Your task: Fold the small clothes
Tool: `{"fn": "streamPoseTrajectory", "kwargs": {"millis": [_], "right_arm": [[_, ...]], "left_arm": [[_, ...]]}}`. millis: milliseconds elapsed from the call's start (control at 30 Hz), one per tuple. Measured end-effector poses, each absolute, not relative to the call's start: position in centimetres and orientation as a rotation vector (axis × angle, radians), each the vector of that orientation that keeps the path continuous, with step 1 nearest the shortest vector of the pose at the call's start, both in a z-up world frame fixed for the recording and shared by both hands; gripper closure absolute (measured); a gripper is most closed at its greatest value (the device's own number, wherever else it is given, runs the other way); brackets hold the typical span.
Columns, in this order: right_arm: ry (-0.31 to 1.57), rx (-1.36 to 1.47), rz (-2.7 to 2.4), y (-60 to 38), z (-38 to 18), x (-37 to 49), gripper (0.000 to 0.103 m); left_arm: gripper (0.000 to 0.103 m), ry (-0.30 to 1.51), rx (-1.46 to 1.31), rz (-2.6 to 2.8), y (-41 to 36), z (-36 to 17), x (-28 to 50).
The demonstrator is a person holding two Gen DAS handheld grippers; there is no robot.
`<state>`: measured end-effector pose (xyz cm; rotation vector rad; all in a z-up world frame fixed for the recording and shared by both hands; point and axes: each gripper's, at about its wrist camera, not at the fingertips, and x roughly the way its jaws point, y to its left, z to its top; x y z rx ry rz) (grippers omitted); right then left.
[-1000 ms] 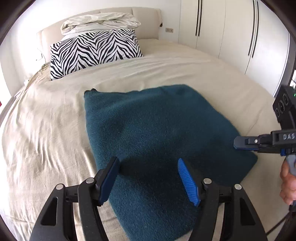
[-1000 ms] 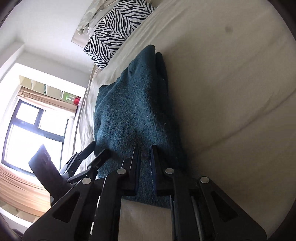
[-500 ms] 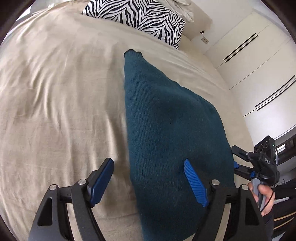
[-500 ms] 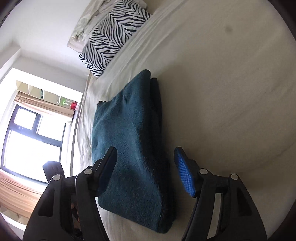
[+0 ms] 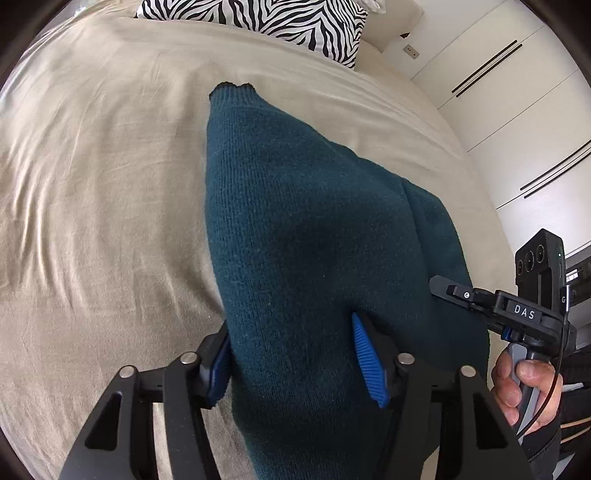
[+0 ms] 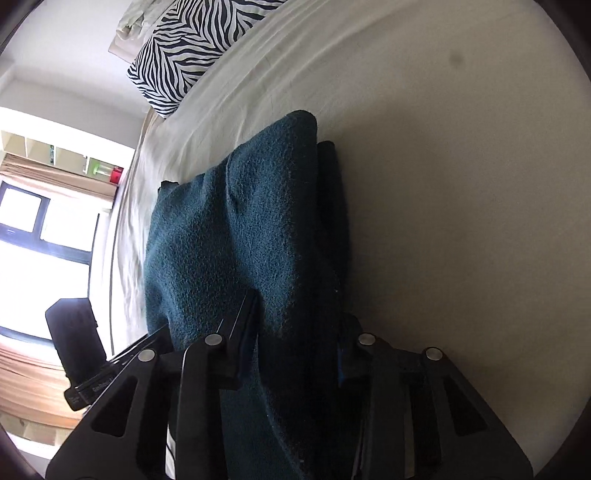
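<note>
I am working a dark teal knitted sweater (image 5: 303, 229), already folded into a long band, lying on the beige bed sheet (image 5: 92, 206) and running from my claws toward a zebra-striped pillow (image 5: 266, 18) at twelve o'clock.

My left claw (image 5: 295, 358) straddles the near left edge of the band; its blue pads stand apart, one just off the knit at nine o'clock, the other sunk into it at three o'clock. It has not yet pinched anything.

My right claw (image 6: 295, 332) sits over the band's right edge, jaws either side of the thick stacked layers. They look partly drawn in, but the knit hides the pads, so I cannot tell whether they truly grip.

I judge the step in hand to be taking both near corners so the end can be carried toward twelve o'clock. To do it well, I want every layer between each pair of pads, both claws level with one another, and an even lift so the band does not twist.

The far cuff end (image 5: 232, 88) stops short of the pillow. Bare sheet lies open at nine o'clock. At three o'clock, white wardrobe doors (image 5: 517, 92) stand beyond the bed.
</note>
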<state>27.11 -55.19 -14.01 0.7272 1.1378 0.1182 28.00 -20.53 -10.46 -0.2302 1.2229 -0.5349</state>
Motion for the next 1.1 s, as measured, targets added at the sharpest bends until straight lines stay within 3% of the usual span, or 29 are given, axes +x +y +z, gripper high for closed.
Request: {"fn": "streamPoseTrajectory", "kwargs": {"millis": [133,333,567,833,1100], "right_arm": [[1.110,0.564,0.044,-52.3,-11.3,26.5,0.082],[1.020,0.419,0.032,-46.7,-5.5,23.0,0.083],[0.952,0.391,0.169,-37.6,-1.1,16.6,0.083],[0.968,0.425,0.310,-26.6,-1.5,12.8,0.083],[1.023,0.468,0.334,-22.4,-5.3,12.9,0.083]], "left_arm": [[0.063,1.191,-0.208,-0.531,-19.6,-8.7,26.6],[0.065,1.096,-0.123,-0.560,-17.1,-4.2,21.3],[0.065,1.019,-0.085,-0.555,-8.6,0.0,14.3],[0.065,0.995,-0.099,-0.458,0.0,0.0,9.4],[0.065,1.037,-0.150,-0.420,3.7,-5.1,9.6]]}}
